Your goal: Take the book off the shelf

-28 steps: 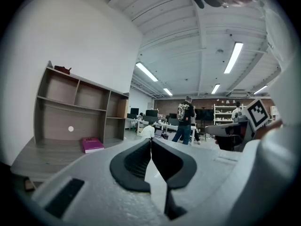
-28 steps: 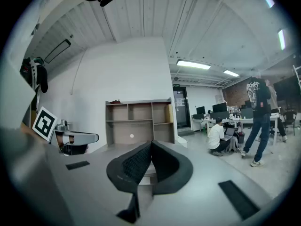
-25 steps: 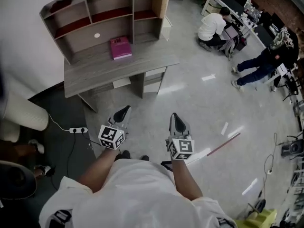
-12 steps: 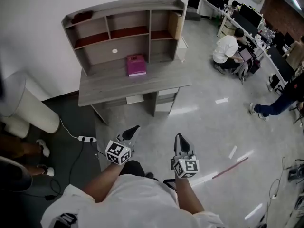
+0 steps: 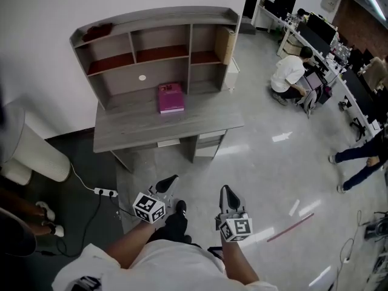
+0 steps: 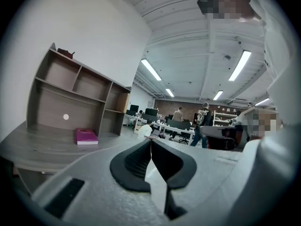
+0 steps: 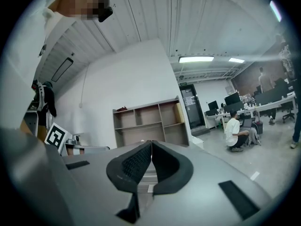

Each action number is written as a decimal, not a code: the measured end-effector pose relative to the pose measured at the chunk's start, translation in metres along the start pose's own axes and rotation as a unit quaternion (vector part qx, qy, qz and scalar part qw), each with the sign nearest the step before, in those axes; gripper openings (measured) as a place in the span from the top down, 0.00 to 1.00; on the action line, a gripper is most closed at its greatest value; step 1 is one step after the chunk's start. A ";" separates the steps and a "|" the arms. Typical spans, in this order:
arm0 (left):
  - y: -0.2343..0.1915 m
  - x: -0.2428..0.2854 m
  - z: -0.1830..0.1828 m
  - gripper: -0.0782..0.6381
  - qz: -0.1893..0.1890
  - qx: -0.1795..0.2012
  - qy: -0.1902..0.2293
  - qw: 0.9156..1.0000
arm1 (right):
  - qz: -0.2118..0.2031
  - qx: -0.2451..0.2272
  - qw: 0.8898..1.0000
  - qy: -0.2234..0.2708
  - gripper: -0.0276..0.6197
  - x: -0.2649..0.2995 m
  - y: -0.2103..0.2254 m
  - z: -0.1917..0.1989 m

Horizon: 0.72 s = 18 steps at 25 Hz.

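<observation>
Pointing level, hand-held grippers [image 5: 169,180] [image 5: 225,190] face the desk [image 5: 139,130].

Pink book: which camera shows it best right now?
The head view: the pink book lies flat on the desk, seen whole from above. The left gripper view shows it small and edge-on. The right gripper view shows the shelf unit but no book.

A white wall [image 5: 42,17] is backing the grey desk [image 5: 139,132] and its shelf [image 5: 151,41]. The polished grey floor [image 5: 273,156] is catching glare from strip lights [image 6: 151,69] glowing on the ribbed white ceiling [image 6: 188,27]. Office desks [image 5: 315,38] with monitors [image 5: 284,2] are running along the right side, toward a brick wall [image 5: 361,8]. A dark mat [image 5: 79,168] is lying left of the desk, a power strip [image 5: 104,192] resting on it.
</observation>
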<state>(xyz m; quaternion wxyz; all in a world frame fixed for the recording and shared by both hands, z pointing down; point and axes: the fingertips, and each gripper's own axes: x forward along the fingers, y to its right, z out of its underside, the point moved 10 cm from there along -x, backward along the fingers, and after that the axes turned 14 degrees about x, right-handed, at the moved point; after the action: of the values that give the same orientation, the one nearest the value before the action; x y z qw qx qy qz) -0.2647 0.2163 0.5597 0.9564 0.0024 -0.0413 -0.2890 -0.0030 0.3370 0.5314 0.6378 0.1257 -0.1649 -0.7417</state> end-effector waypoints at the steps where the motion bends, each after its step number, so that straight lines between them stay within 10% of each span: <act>1: -0.006 0.009 -0.002 0.87 0.003 -0.003 0.005 1.000 | 0.002 -0.001 1.000 0.001 0.93 0.008 0.004 -0.004; 18: -0.123 0.155 -0.023 0.87 0.018 -0.036 0.053 0.998 | 0.005 -0.024 1.000 -0.004 0.93 0.173 0.048 -0.054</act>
<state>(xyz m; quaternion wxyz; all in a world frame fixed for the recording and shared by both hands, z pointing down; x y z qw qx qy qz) -0.2021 0.0278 0.5458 0.9619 -0.0173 0.0197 -0.2722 0.0351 0.1556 0.5052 0.6437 0.1062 -0.1502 -0.7428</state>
